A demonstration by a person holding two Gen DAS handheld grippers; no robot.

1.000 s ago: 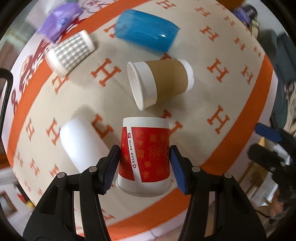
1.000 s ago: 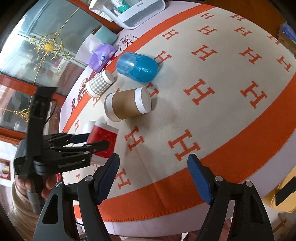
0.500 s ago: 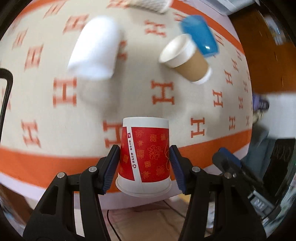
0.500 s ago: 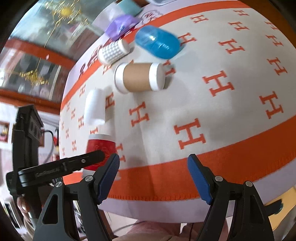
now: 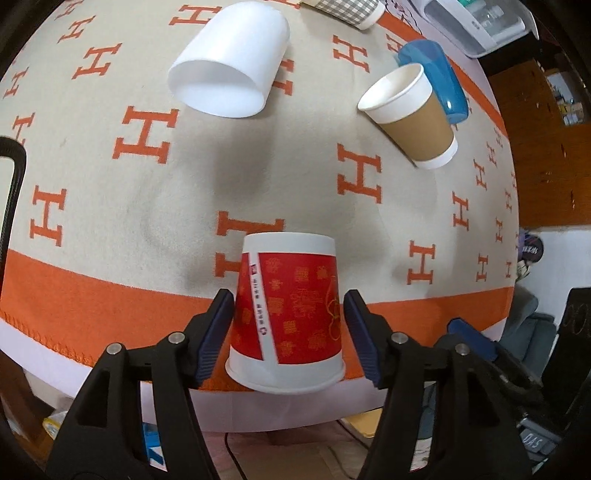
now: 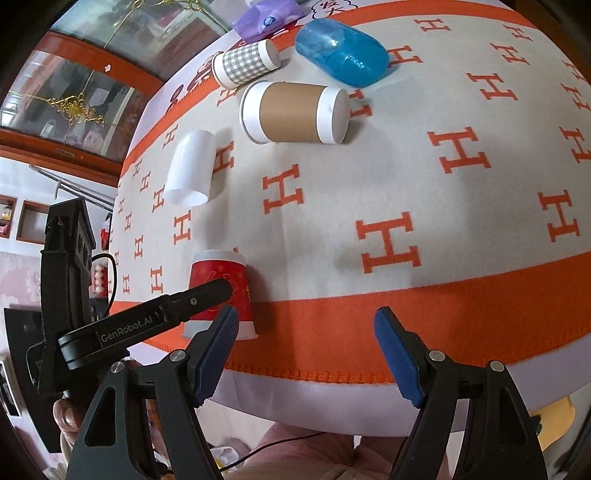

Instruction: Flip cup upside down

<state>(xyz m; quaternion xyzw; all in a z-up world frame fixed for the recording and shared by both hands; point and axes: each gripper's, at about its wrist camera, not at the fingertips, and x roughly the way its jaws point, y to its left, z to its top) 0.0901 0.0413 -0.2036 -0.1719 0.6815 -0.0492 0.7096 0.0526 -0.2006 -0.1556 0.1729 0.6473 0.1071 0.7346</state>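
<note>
I count five cups: my left tongs (image 5: 288, 325) clasp the upturned red cup (image 5: 286, 317), right tongs (image 6: 306, 347) gape, four cups lie sideways, empty.

a big cream blanket with orange h letters and an orange edge (image 6: 424, 177) covers the table. on it a plain white plastic cup (image 6: 190, 171) lies on its side. farther off a brown paper cup with white ends (image 6: 295, 112) lies down too. behind it are a grey checked paper cup (image 6: 245, 63), a see-through blue plastic cup (image 6: 341, 51) and a purple soft packet (image 6: 264, 17).
</note>
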